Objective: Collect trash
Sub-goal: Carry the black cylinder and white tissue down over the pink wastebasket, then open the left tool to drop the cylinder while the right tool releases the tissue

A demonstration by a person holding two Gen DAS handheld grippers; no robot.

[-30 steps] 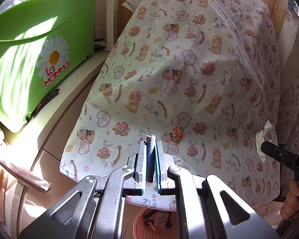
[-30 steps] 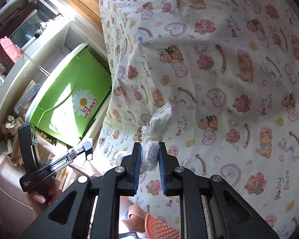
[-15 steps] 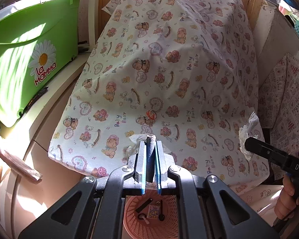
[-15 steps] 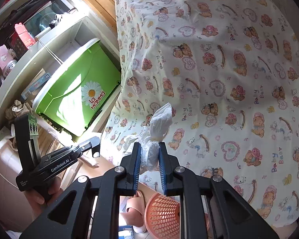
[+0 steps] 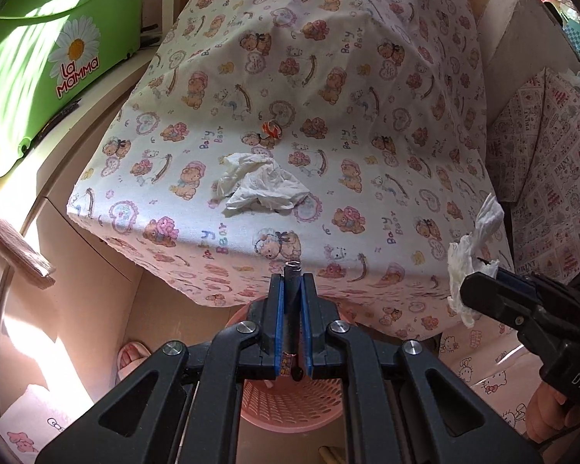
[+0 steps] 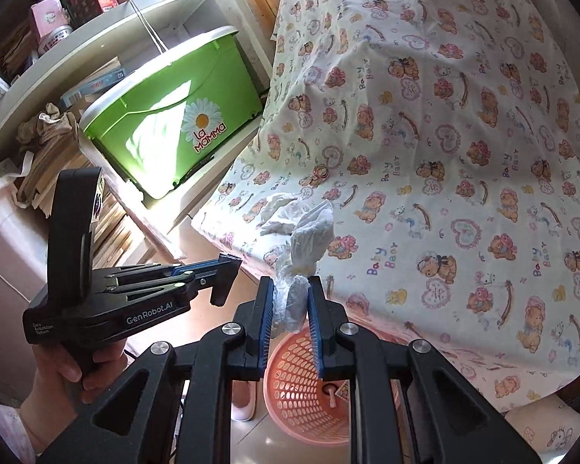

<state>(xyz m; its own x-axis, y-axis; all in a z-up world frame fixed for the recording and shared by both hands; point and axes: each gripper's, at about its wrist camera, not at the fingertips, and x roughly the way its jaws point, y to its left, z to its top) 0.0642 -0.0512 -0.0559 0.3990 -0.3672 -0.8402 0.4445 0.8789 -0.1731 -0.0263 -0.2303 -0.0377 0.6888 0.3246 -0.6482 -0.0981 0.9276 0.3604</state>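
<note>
Compared with half a second back, both grippers have pulled off the table toward its near edge, so the pink basket [image 5: 290, 398] now sits right under the tips, and a crumpled tissue [image 5: 259, 187] plus a little orange wrapper [image 5: 271, 130] that were partly hidden behind the left fingers are in plain sight on the bear-print cloth [image 5: 367, 96].

Going left to right in the left wrist view: green tub [image 5: 38, 58] at 10 o'clock, tissue and wrapper around 12, then the left gripper [image 5: 292, 294] at 6 o'clock, its blue pads squeezed onto a dark tube [image 5: 292, 290]. The tube's long axis runs straight along the fingers, open end pointing away from the camera toward the table edge. At 3 o'clock the right gripper [image 5: 479, 290] pokes in with a white wad [image 5: 471, 255] at its tip.

Right wrist view: left gripper [image 6: 224, 270] at 9 o'clock, right gripper [image 6: 290, 301] at 6, pads clamped on that wad [image 6: 309, 239], which stands up lengthwise along the fingers, its fluffy end pointing toward 12.

Count: two grippers, one basket, one tub, two tissue-type pieces (one held, one loose), one tube, one wrapper. The basket has a few small bits in the bottom, can't tell what.
</note>
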